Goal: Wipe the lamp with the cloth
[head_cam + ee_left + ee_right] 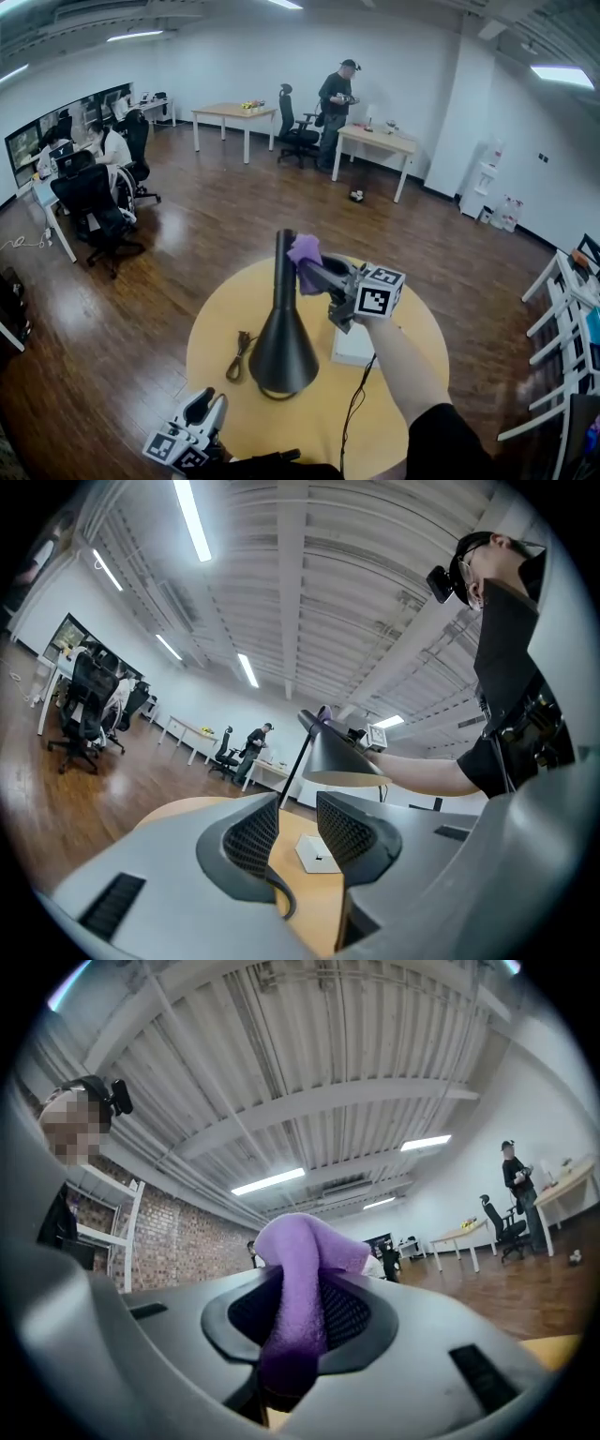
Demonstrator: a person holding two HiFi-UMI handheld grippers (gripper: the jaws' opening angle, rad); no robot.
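A black lamp point(281, 349) with a cone shade and a thin upright stem stands on the round yellow table point(417, 330). My right gripper point(319, 272) is shut on a purple cloth point(305, 262), which it holds level at the top of the stem. Whether cloth and stem touch I cannot tell. In the right gripper view the cloth point(305, 1260) bulges out between the pads. My left gripper point(204, 409) hovers low at the table's near left edge, open and empty. Its own view looks up at the lamp shade point(342, 757).
A white box point(354, 347) lies just right of the lamp base. A coiled black cable point(240, 354) lies to its left, and another cord point(356, 403) runs toward me. A person point(336, 105) stands at a far desk. People sit in office chairs point(94, 202) at the left.
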